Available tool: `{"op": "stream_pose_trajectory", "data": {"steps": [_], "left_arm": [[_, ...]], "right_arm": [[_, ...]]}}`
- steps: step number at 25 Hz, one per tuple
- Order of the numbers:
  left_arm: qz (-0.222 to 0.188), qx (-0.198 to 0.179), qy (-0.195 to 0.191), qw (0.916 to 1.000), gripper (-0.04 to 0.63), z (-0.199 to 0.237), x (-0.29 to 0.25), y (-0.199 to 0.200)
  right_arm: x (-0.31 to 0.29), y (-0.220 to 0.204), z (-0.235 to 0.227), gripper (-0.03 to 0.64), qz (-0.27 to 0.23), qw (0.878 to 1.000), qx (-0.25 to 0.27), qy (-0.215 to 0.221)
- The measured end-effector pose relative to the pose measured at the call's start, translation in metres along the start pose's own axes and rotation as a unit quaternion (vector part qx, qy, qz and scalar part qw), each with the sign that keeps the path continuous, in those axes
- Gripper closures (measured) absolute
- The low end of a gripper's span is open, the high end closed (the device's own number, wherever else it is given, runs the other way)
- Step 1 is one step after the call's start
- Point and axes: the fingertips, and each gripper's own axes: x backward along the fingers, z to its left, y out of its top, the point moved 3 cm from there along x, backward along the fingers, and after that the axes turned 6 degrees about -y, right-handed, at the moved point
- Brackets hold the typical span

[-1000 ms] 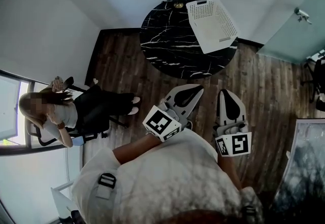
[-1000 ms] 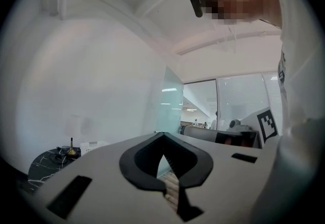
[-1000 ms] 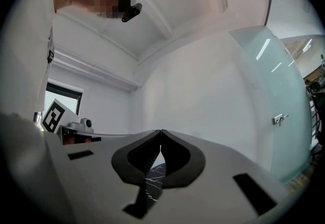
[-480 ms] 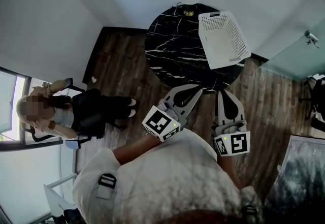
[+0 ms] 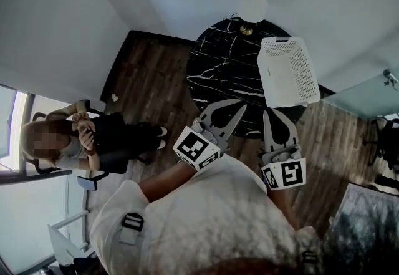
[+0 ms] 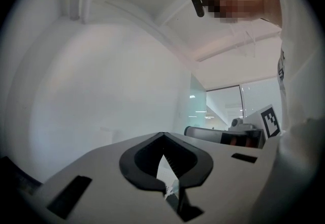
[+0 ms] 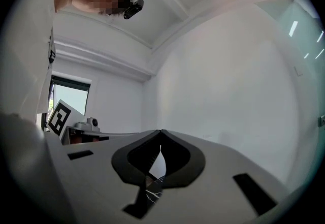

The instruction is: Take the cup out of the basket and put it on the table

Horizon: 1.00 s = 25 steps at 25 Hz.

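Observation:
A white perforated basket [image 5: 290, 71] stands on the right side of a round black marble table [image 5: 221, 71]. No cup shows in any view; the basket's inside is hidden from here. My left gripper [image 5: 241, 106] is held at chest height, its tips over the table's near edge, shut with nothing in it. My right gripper [image 5: 275, 112] is beside it, just short of the basket, also shut and empty. In the left gripper view [image 6: 162, 135] and the right gripper view [image 7: 161, 132] the jaws meet at their tips and point up at wall and ceiling.
A lamp with a white shade [image 5: 254, 5] stands at the table's far edge. A person [image 5: 75, 139] sits on a chair at the left, on the dark wood floor [image 5: 153, 90]. A glass partition [image 5: 365, 90] lies to the right.
The table and basket have come nearer and slid right and down in the head view, now just ahead of the gripper tips. Both grippers stay shut in the same pose.

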Motion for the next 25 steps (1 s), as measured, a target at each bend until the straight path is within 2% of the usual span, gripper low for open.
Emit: {"op": "stream_pose_trajectory", "data": {"steps": [6, 11, 18, 25], "left_arm": [[0.005, 0.013, 0.009, 0.9999, 0.589, 0.059, -0.004, -0.001], [0.019, 0.022, 0.001, 0.9996, 0.589, 0.088, -0.01, -0.015], [0.028, 0.031, 0.006, 0.9991, 0.589, 0.103, -0.016, -0.016], [0.04, 0.041, 0.002, 0.9983, 0.589, 0.088, -0.032, -0.032]], "right_arm": [[-0.06, -0.013, 0.003, 0.609, 0.02, 1.0, -0.001, 0.014], [-0.082, -0.032, 0.001, 0.609, 0.044, 0.999, -0.013, 0.008], [-0.097, -0.046, -0.002, 0.609, 0.066, 0.998, -0.016, 0.017], [-0.092, -0.044, -0.023, 0.609, 0.063, 0.998, -0.018, 0.021]]}}
